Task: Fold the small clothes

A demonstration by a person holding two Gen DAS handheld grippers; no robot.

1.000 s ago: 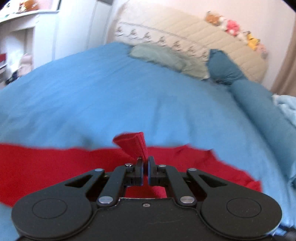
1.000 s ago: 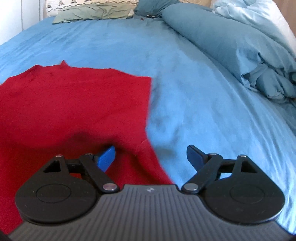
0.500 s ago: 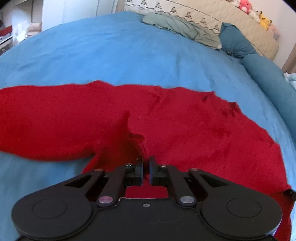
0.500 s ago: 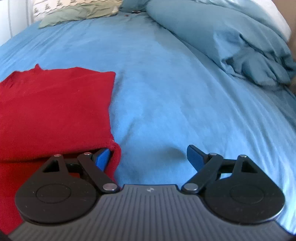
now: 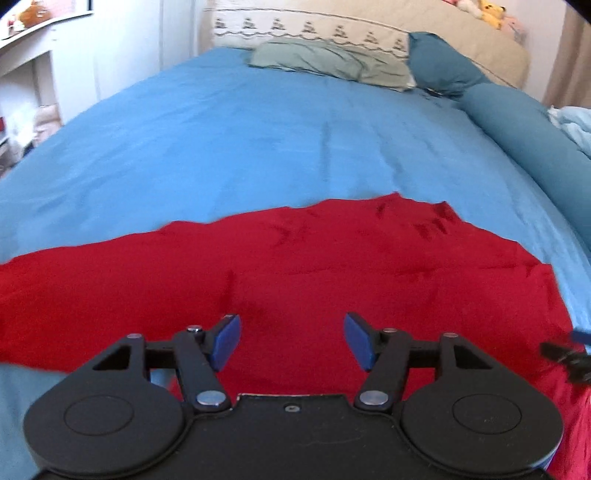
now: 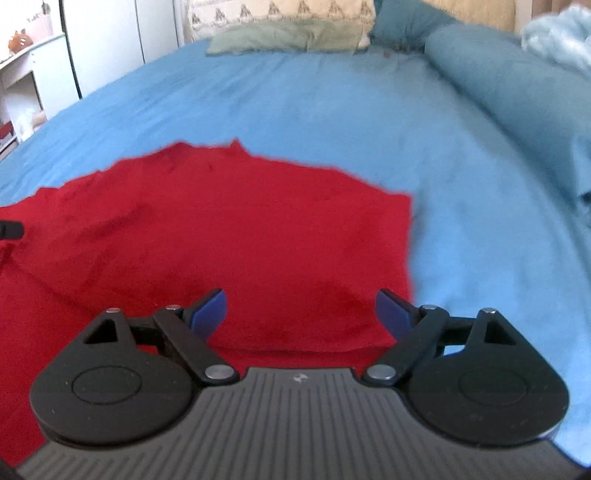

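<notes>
Red cloth point(image 5: 295, 266) fills the near part of both my views — a small garment lying flat on the blue sheet point(image 5: 258, 140), lightly creased along its far edge. From the left wrist I see it run off the left border of the view, with its right edge falling away near the right border. From the right wrist its right edge sits just past my right pad, with bare sheet beyond.

My left gripper point(image 5: 291, 341) is over the cloth with its jaws opening; the blue pads point(image 5: 225, 341) stand apart and nothing is pinched between them, only flat cloth under the gap. My right gripper point(image 6: 301, 314) is released too, its pads wide over the cloth's near right part and gripping nothing. A dark tip of it point(image 5: 565, 356) pokes into the left view at the right border; likewise a dark tip shows at the left border of the right view.

Far off, a grey-green pillow point(image 5: 328, 61) lies against the beige headboard point(image 5: 369, 26), a teal pillow point(image 5: 439, 64) right of it. A teal duvet point(image 6: 517, 92) is bunched along the right side. White shelves point(image 5: 26, 74) stand far left, and soft toys point(image 5: 480, 7) sit on the headboard.
</notes>
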